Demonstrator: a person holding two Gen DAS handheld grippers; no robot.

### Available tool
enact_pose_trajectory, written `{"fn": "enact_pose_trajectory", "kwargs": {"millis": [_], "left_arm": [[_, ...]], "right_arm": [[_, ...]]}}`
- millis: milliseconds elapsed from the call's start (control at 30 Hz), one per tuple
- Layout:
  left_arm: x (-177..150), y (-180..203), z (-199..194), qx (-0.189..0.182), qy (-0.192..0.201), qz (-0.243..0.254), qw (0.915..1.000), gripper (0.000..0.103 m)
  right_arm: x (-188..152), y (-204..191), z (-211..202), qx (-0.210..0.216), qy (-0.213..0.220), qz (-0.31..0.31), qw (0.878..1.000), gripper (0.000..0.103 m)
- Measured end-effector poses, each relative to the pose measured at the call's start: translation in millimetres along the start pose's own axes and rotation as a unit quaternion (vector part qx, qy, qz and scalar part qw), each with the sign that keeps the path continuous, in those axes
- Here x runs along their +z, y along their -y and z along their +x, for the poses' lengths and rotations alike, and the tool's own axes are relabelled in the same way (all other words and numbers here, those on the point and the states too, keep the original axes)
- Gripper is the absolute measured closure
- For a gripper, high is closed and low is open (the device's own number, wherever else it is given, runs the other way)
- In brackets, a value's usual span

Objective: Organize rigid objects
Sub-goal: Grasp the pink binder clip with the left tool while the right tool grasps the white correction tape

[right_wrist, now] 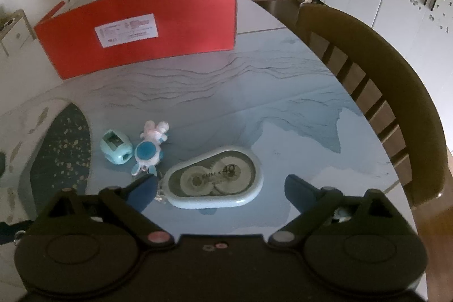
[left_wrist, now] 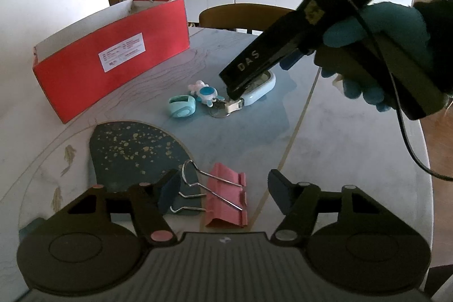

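With the left gripper (left_wrist: 223, 193) spread around the pink metal binder clip (left_wrist: 226, 197) and the right gripper (right_wrist: 220, 188) spread around the pale-blue plastic correction-tape dispenser (right_wrist: 215, 183), nothing visibly occupies the red cardboard box (right_wrist: 141, 33); judged barely started.

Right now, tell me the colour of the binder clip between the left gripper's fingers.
Pink, with silver wire handles: the binder clip. Left wrist view shows it best.

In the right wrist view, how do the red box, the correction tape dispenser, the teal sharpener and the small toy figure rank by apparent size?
1. red box
2. correction tape dispenser
3. small toy figure and teal sharpener: look alike, so unranked.
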State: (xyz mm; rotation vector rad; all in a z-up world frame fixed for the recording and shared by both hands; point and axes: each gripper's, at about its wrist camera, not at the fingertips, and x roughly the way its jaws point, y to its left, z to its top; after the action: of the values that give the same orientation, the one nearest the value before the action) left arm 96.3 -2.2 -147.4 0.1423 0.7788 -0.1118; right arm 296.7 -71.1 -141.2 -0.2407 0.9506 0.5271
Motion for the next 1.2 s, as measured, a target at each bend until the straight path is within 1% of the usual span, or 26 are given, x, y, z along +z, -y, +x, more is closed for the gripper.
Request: {"fn": "enact_pose_trajectory", "kwargs": {"millis": [33, 133, 233, 333, 367, 400, 433, 567, 667, 800, 1067, 1200], "left_arm": [[0, 0, 1, 0.0, -0.002, 0.003, 1.0, 0.044], [-2, -1, 2, -0.001, -0.005, 0.002, 1.0, 0.045], [-3, -2, 4, 0.0, -0.009, 0.003, 1.0, 0.052], [-4, -1, 6, 0.0, -0.015, 0.006, 0.9999, 0.053], [-5, -1, 7, 0.0, -0.016, 0.007, 0.9998, 0.058], [-5, -1, 7, -0.002, -0.02, 0.007, 0.9998, 0.06], [-5, -2, 9, -0.003, -0.022, 0.007, 0.9997, 0.062], [-6, -3, 10, -0.002, -0.026, 0.005, 0.9996, 0.064], [-6, -2, 11, -0.006, -0.026, 0.008, 0.9996, 0.07], [-6, -1, 11, -0.004, -0.025, 0.015, 0.9996, 0.071], [-3, -3, 12, -0.013, -0.032, 0.008, 0.9994, 0.071], [-2, -6, 10, -0.014, -0.033, -0.004, 0.9993, 0.071]], "right_arm": [[0, -1, 2, -0.001, -0.001, -0.001, 1.0, 0.008], [1, -2, 4, -0.001, -0.001, 0.0, 1.0, 0.008], [2, -2, 6, 0.001, -0.001, 0.003, 1.0, 0.009], [4, -2, 9, 0.005, -0.005, 0.01, 1.0, 0.009], [4, -2, 10, 0.006, -0.007, 0.011, 1.0, 0.01], [3, -3, 12, 0.007, -0.011, 0.011, 1.0, 0.013], [2, -4, 14, 0.008, -0.013, 0.009, 1.0, 0.013], [-1, -5, 13, 0.007, -0.006, 0.004, 1.0, 0.014], [-2, -6, 11, 0.012, -0.003, -0.005, 1.0, 0.018], [-5, -7, 8, 0.02, 0.0, -0.017, 1.0, 0.018], [-11, -4, 1, 0.037, -0.007, -0.019, 0.999, 0.018], [-14, 0, -8, 0.05, -0.004, -0.014, 0.999, 0.018]]}}
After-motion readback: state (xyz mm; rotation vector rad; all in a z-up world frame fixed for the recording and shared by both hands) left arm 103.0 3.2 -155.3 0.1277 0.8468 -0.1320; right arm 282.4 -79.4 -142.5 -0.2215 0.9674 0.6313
